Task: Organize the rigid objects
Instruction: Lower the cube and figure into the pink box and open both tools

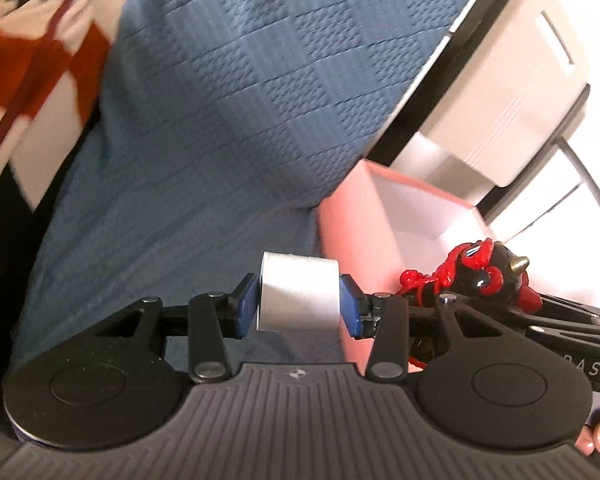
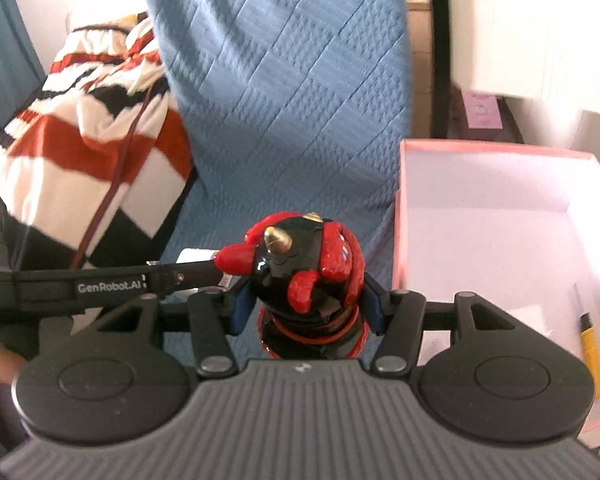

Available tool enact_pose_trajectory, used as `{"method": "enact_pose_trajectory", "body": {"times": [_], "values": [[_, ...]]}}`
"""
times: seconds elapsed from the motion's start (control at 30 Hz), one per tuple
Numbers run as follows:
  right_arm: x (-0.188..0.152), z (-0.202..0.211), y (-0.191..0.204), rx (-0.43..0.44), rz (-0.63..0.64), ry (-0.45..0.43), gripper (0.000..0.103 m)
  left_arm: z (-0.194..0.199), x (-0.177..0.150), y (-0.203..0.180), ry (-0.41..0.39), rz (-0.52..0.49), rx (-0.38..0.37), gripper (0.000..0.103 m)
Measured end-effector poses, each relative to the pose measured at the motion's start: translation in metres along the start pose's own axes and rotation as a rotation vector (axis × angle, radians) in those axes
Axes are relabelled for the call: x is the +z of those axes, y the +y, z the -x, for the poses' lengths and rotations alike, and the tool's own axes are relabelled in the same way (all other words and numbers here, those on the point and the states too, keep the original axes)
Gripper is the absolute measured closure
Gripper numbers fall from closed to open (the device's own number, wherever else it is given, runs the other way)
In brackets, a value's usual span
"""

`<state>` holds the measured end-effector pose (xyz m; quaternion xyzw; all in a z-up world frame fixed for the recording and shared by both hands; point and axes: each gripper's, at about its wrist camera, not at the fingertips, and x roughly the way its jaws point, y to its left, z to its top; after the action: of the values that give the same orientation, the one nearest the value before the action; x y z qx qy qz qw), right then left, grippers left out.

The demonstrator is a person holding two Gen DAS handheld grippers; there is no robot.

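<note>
1. Left gripper is clamped on a silver cylinder, with the blue pads pressing its two flat ends and the cylinder lying crosswise between the fingers.
2. Right gripper is closed around a black and red figurine, held at its body between the blue pads; the gold horns on its head point away from the tongs.
3. Seen from the left wrist, that figurine sits just to the right of the left tongs, close beside the cylinder but apart from it.
4. Seen from the right wrist, the left gripper's black arm reaches in from the left, and a sliver of the cylinder shows just beyond the figurine's red arm.
5. Pink box, open and white inside, lies ahead and to the right of the right tongs; a yellow object rests inside along its near right wall.
6. Blue quilted cover spreads ahead of both tongs beneath the held items.
7. Striped blanket in orange, white and black lies ahead and to the left of the right tongs.
</note>
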<state>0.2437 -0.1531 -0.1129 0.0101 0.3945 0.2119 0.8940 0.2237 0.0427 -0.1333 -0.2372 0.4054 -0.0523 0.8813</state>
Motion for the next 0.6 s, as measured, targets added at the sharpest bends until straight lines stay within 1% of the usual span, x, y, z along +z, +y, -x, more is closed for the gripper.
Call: {"method": "enact_pose_trajectory", "body": {"times": [0.17,0.27,0.4,0.47,0.6], "values": [[0.025,0.019,-0.018,-0.027,0.008,-0.037,0.046,-0.001,0.023,-0.036,0.008,-0.050,-0.053,0.054],[0.039,0.031,-0.031,-0.042,-0.002,-0.062,0.046,-0.003,0.035,-0.059,0.013,-0.077,-0.062,0.054],[0.055,0.044,-0.048,-0.054,-0.003,-0.090,0.046,-0.006,0.051,-0.088,0.010,-0.085,-0.085,0.054],[0.062,0.050,-0.057,-0.063,-0.001,-0.101,0.046,-0.010,0.056,-0.101,0.014,-0.087,-0.095,0.054],[0.069,0.059,-0.080,-0.079,-0.015,-0.108,0.046,-0.024,0.059,-0.128,0.026,-0.102,-0.089,0.054]]}}
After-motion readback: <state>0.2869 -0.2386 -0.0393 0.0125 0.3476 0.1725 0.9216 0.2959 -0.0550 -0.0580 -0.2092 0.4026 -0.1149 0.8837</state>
